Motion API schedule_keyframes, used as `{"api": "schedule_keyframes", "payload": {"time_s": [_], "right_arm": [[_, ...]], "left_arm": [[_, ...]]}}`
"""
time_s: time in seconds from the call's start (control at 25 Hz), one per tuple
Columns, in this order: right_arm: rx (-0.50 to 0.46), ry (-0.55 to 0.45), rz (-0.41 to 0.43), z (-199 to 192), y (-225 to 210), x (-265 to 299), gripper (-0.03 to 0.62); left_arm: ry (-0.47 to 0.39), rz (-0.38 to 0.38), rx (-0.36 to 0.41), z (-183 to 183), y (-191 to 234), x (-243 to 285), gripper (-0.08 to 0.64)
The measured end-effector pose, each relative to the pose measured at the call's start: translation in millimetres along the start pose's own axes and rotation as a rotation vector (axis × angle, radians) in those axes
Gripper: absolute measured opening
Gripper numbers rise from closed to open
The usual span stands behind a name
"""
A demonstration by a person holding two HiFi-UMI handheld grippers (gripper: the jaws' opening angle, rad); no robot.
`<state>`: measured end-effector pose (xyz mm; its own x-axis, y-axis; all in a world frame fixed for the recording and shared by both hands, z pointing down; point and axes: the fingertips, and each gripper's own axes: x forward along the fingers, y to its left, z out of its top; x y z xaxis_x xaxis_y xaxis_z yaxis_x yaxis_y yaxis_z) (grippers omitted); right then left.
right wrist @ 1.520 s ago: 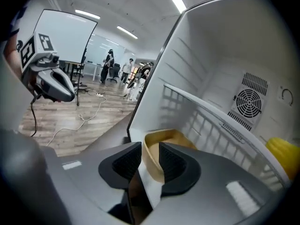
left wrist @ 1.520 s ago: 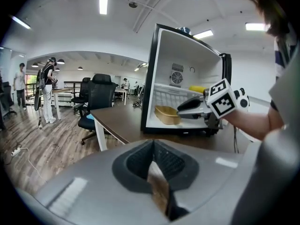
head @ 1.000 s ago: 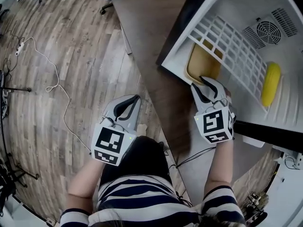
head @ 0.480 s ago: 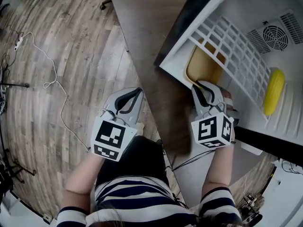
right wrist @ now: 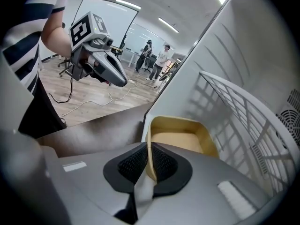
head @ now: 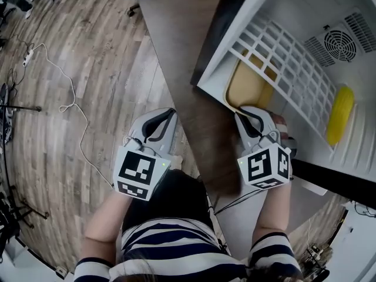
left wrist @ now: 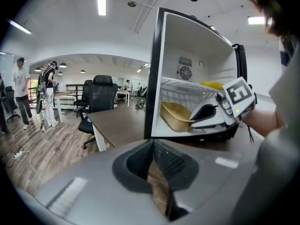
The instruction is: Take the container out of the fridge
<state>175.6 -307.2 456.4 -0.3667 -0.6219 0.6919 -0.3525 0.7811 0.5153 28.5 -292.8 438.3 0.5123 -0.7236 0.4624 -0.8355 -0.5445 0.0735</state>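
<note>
Container point(right wrist: 183, 143) rim between closing right tongs point(right wrist: 148, 154)

A white open mini fridge point(head: 305, 4) stands on a dark wooden table point(head: 176, 40), a tan rectangular container point(head: 247, 87) inside under its white wire shelf point(head: 294, 57), a yellow oblong object point(head: 339, 113) lying on that shelf further back, the right gripper point(head: 249, 113) in front closing its jaws around the container's near rim, the left gripper point(head: 161, 122) well apart to its left.

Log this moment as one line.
step: grasp | right tongs: closing on container rim | container: inside fridge | left tongs: shut, empty, outside fridge
</note>
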Motion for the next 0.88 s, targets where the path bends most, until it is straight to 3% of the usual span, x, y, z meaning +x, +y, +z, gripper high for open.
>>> {"api": "schedule_keyframes", "payload": {"time_s": [0.32, 0.88], "right_arm": [[0.021, 0.011, -0.012, 7, 8, -17, 0.021], [0.080, 0.032, -0.049, 54, 52, -63, 0.021]], "left_arm": [[-0.076, 0.055, -0.006, 15, 13, -17, 0.000], [-0.133, 0.057, -0.010, 28, 28, -81, 0.000]]}}
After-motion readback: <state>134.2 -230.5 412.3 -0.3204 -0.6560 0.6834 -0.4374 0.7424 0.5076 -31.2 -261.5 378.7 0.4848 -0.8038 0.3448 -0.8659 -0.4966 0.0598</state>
